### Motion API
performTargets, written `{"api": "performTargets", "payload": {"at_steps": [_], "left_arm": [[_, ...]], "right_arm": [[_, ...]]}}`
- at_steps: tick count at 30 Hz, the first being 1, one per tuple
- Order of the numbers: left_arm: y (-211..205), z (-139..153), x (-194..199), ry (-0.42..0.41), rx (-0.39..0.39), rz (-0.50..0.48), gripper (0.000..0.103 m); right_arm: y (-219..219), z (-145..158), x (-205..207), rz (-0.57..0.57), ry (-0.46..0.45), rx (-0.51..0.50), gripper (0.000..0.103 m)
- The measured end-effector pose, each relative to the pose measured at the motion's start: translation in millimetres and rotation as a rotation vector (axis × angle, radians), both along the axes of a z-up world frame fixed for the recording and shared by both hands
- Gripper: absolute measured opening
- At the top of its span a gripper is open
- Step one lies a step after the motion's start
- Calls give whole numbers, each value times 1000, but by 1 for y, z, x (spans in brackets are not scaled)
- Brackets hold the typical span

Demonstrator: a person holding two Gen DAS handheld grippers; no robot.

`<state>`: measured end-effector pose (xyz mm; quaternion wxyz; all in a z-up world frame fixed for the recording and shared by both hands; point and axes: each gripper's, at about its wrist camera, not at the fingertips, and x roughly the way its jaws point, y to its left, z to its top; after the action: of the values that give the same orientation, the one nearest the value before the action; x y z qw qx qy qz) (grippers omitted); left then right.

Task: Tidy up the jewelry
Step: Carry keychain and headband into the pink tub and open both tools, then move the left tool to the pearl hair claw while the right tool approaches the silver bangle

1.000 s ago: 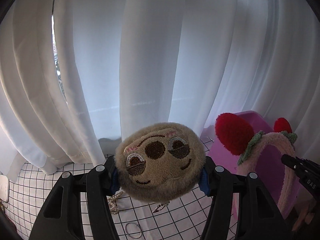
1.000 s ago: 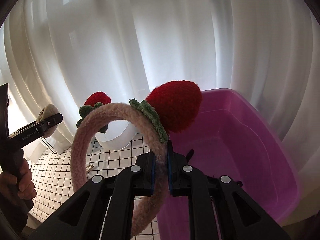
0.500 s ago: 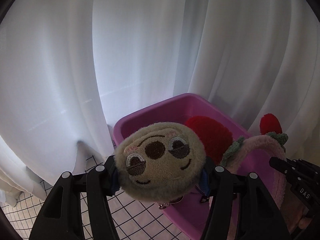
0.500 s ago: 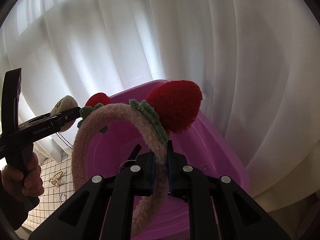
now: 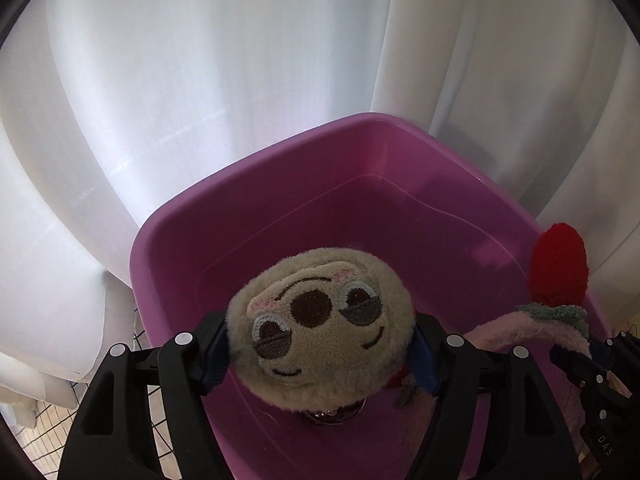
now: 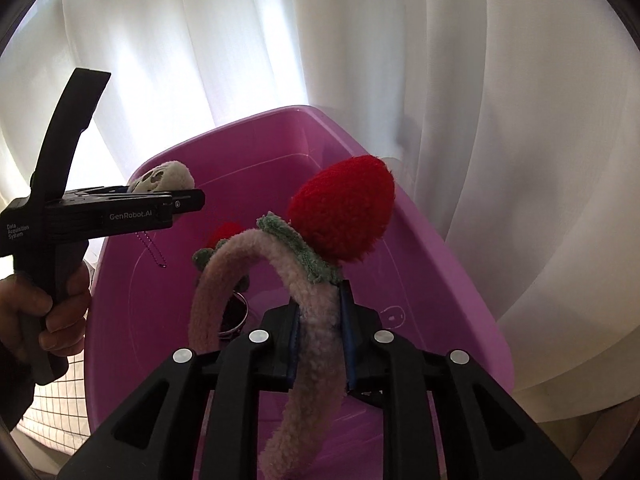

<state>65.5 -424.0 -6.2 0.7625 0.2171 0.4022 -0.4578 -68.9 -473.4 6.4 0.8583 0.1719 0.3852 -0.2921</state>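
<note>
My left gripper [image 5: 320, 354] is shut on a beige plush sloth-face charm [image 5: 320, 328] and holds it above the purple plastic bin [image 5: 360, 148]. The charm's ball chain [image 6: 154, 250] hangs below it. My right gripper [image 6: 320, 332] is shut on a fuzzy pink headband [image 6: 316, 320] with red strawberry ears [image 6: 344, 216], held over the same bin [image 6: 448, 280]. The headband also shows at the right of the left wrist view [image 5: 536, 328]. A shiny metal piece [image 6: 234, 320] lies on the bin floor.
White curtains [image 5: 200, 80] hang close behind the bin. A white cloth with a black grid [image 5: 40, 416] covers the table at the lower left. The person's hand [image 6: 60, 308] holds the left gripper's handle.
Both grippers have moved from over the grid cloth to above the purple bin, still carrying the charm and the headband. The bin now fills both views.
</note>
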Motion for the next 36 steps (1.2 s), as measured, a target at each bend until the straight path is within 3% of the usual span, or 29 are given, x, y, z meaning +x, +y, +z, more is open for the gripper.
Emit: {"api": "performTargets", "payload": {"at_steps": [1,2,3,4,9,20,27,36], "left_arm": [[0,1,0,5,-3,0,76],[-1,2,1,4,-9,1,86],[0,4,1,-4,-14,5,95],[0,5,0,-15,-16,9,97],[0,11,0,-27,-9,27,97],[43,38,5,11,-111,123,97],[122,52,9,13,-162,247,97],[270,47,41,-21,-140,492,97]], "right_arm": [[3,2,5,4,9,-4,30],[3,6,6,2,12,-8,47],[4,7,7,5,6,-7,57],[5,8,7,8,-2,-7,58],[7,17,2,7,-21,-9,59],[23,40,-15,54,-144,32,63],[65,57,9,176,-169,25,63],[149,69,72,406,-165,27,66]]}}
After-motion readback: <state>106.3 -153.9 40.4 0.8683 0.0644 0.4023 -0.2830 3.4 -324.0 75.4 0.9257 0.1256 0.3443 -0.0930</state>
